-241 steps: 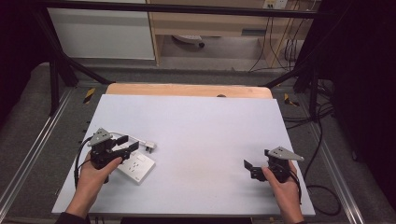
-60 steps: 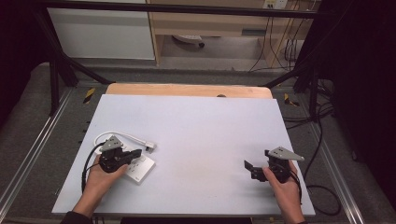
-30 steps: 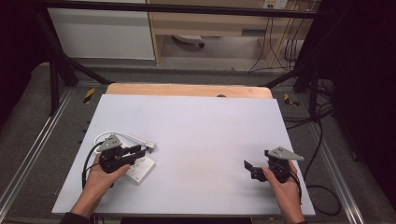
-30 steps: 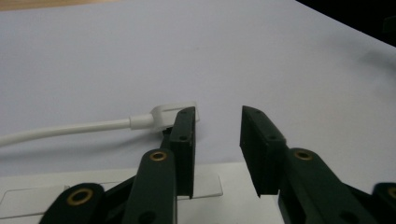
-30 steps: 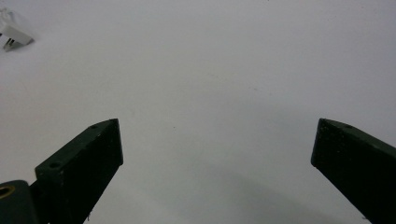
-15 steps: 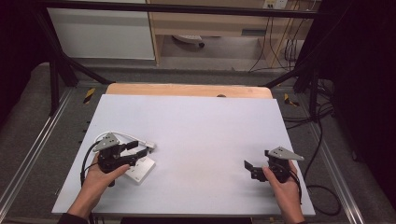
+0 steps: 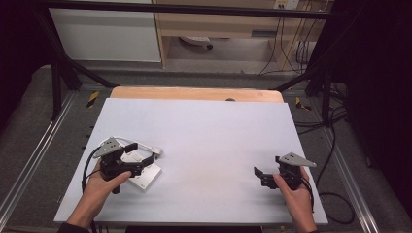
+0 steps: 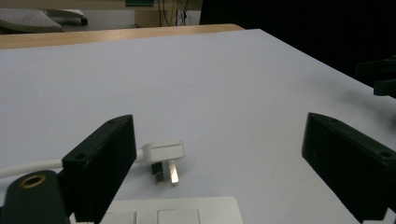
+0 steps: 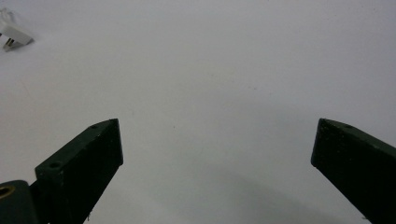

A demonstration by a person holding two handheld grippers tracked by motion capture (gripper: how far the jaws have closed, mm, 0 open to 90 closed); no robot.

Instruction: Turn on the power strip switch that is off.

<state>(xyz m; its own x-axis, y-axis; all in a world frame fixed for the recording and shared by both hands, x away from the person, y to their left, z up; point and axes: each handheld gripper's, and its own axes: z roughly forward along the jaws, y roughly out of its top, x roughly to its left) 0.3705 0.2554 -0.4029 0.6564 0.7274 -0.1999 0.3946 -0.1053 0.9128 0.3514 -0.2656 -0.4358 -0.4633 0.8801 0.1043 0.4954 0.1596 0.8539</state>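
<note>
Black grippers, grey triangular top plates, screw-holed fingers, black cables.

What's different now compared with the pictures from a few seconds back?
The left tool has turned toward the white plug after pointing more at the white socket block before; its jaws stand open and hold nothing. The plug, its cord, the socket block and the right tool, open near the table's right edge, stayed put.

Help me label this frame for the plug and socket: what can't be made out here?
- Socket plate: high view, left gripper covers part; left gripper view, bottom edge cuts it off.
- Plug cable: left gripper view, runs behind a jaw.
- Plug pins: too small in the high view.
</note>
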